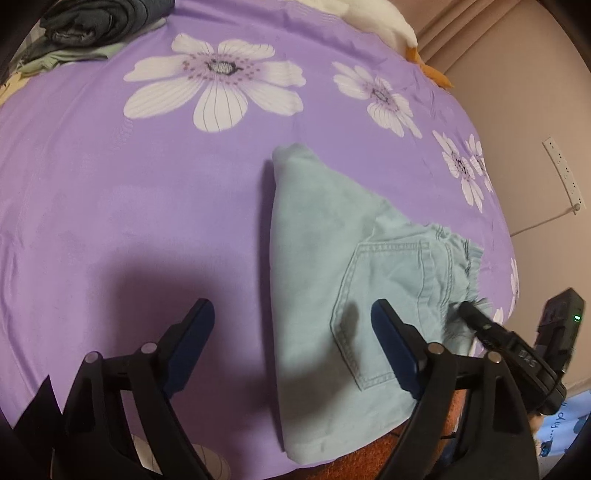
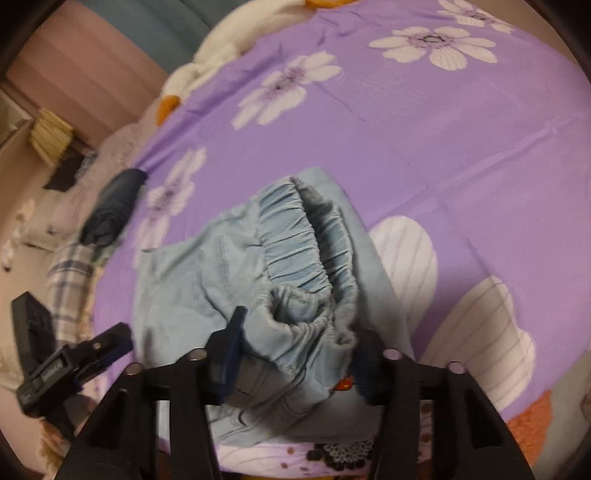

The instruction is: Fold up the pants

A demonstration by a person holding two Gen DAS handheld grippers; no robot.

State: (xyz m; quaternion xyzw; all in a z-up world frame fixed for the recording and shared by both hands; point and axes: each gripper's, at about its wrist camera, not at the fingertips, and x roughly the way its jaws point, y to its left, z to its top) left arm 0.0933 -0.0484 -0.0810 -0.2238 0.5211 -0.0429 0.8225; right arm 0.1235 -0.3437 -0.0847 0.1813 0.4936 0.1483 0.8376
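Observation:
Light blue denim pants [image 1: 332, 258] lie partly folded on a purple flowered bedspread [image 1: 147, 184], back pocket up, waistband at the right. My left gripper [image 1: 291, 314] is open and empty, just above the pants' near left edge. In the right wrist view the elastic waistband [image 2: 306, 251] bunches up between the fingers of my right gripper [image 2: 295, 332], which looks shut on the waistband fabric. The right gripper also shows in the left wrist view [image 1: 476, 317] at the waistband. The left gripper shows in the right wrist view [image 2: 107, 347] at the left.
Dark folded clothes [image 1: 99, 22] lie at the far left corner of the bed. A white and orange plush toy [image 1: 388, 26] lies at the far edge. The bed's right edge meets a beige wall with a power strip [image 1: 565, 173].

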